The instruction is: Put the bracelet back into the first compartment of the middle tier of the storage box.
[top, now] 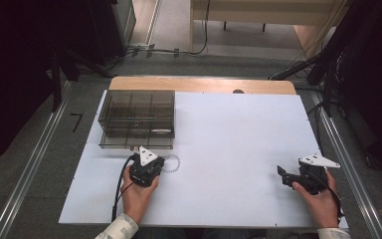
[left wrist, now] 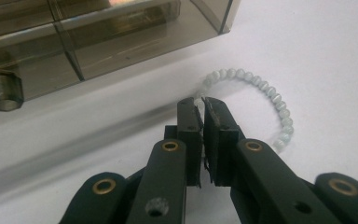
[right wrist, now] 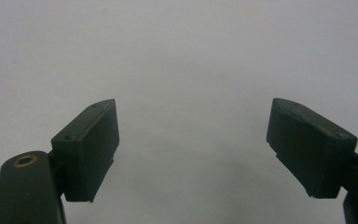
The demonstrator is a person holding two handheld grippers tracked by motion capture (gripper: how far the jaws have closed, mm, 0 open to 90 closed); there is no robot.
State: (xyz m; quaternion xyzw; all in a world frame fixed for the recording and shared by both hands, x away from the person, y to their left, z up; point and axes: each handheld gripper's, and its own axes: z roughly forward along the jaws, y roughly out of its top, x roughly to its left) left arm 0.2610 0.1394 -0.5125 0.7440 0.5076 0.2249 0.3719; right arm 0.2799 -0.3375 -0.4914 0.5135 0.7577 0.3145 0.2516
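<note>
A bracelet of pale whitish beads (left wrist: 261, 86) lies on the white board just in front of the smoky clear compartment box (left wrist: 98, 42). My left gripper (left wrist: 200, 100) is shut, its tips pinching the bracelet's near-left part. In the high view the left gripper (top: 160, 163) sits by the box's front right corner, with the bracelet (top: 173, 164) beside it. My right gripper (right wrist: 191, 135) stands open over bare white board, nothing between its pads. In the high view the right gripper (top: 282, 173) is at the board's right side, pointing left.
The compartment box (top: 137, 118) has its lid down, with a latch (left wrist: 0, 88) at the front. The white board (top: 229, 134) covers a wooden table. Dark stands and cables line both sides of the floor.
</note>
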